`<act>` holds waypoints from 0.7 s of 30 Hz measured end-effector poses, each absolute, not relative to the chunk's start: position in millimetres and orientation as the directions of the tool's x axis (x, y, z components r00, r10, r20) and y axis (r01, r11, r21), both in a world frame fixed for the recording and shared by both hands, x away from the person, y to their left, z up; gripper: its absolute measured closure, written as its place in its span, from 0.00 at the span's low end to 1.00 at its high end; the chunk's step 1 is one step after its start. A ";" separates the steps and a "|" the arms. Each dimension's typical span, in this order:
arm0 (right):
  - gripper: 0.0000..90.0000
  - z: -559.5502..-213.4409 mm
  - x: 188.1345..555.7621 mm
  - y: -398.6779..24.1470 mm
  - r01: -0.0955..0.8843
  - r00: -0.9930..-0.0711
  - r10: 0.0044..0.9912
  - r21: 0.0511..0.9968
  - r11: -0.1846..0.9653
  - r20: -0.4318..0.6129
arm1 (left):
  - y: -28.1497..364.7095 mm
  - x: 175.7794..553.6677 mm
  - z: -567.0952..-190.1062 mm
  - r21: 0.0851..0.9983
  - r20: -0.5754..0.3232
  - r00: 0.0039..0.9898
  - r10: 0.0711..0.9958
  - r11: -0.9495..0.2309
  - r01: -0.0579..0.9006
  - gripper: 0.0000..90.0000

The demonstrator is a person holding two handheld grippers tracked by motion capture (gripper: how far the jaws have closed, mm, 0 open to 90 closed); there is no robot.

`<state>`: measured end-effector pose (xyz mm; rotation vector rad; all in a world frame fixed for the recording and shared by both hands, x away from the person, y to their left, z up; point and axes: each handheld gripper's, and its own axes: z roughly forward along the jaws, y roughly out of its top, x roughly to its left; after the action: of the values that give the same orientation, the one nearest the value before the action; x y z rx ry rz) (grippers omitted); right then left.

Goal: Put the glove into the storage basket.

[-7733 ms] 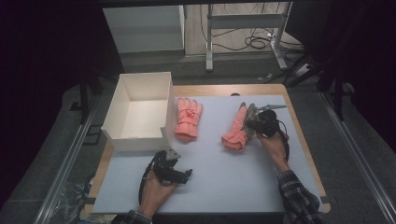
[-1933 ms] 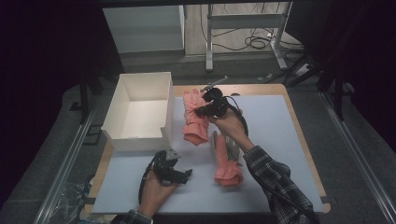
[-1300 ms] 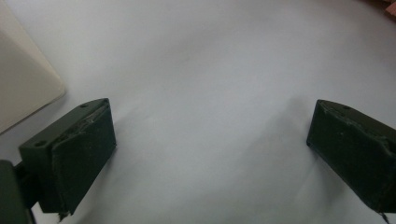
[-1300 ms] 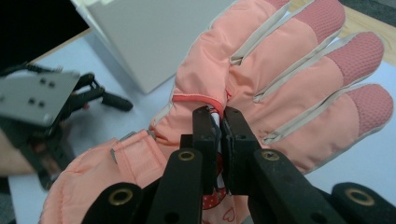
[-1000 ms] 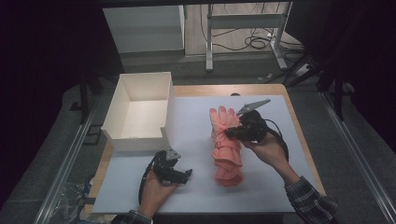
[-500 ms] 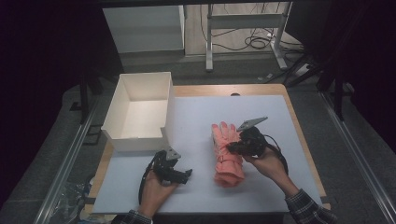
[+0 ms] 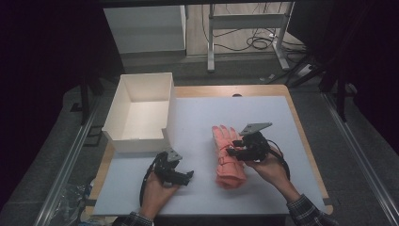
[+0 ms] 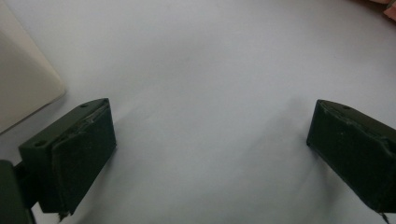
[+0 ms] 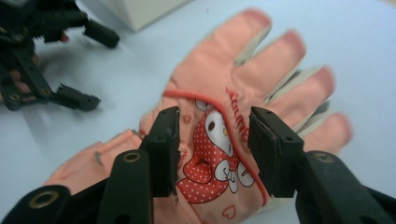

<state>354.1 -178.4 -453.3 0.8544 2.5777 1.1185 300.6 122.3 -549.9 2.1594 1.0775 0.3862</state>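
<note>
Right gripper (image 9: 212, 149) fingers parted, straddling pink glove (image 9: 243, 93) back; left gripper (image 8: 210, 154) fingers spread wide over bare tabletop (image 8: 201, 70).

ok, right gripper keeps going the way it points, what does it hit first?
Most likely the top glove: the right gripper has its open jaws straddling the cartoon patch on its back. Depth is unclear, so contact may already be close.

Box (image 7: 141, 113) on surface (image 7: 197, 122) rear-left; gloves (image 7: 228, 155) stacked front-right of it; left gripper (image 7: 174, 175) just in front of box, right gripper (image 7: 244, 149) over gloves
</note>
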 end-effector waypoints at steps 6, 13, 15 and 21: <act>0.57 -444.3 346.6 -194.0 0.395 -0.799 0.602 0.748 0.533 -0.007 | 122.2 300.6 -550.0 0.692 -0.038 0.612 0.790 -0.421 0.587 0.01; 0.55 -456.4 339.5 -227.8 0.435 -0.753 0.658 0.747 0.503 -0.004 | 122.5 300.6 -549.8 0.688 -0.038 0.614 0.788 -0.425 0.588 0.01; 0.55 -464.3 336.5 -235.4 0.455 -0.745 0.667 0.738 0.499 0.008 | 122.5 300.6 -549.8 0.688 -0.038 0.614 0.789 -0.425 0.589 0.01; 0.58 -487.2 322.6 -247.9 0.491 -0.740 0.671 0.719 0.491 0.047 | 122.8 300.6 -549.6 0.686 -0.036 0.616 0.787 -0.429 0.588 0.01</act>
<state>322.6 -247.9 -487.2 0.9926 2.4973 1.0888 300.6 122.8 -549.6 2.1677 1.0751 0.3816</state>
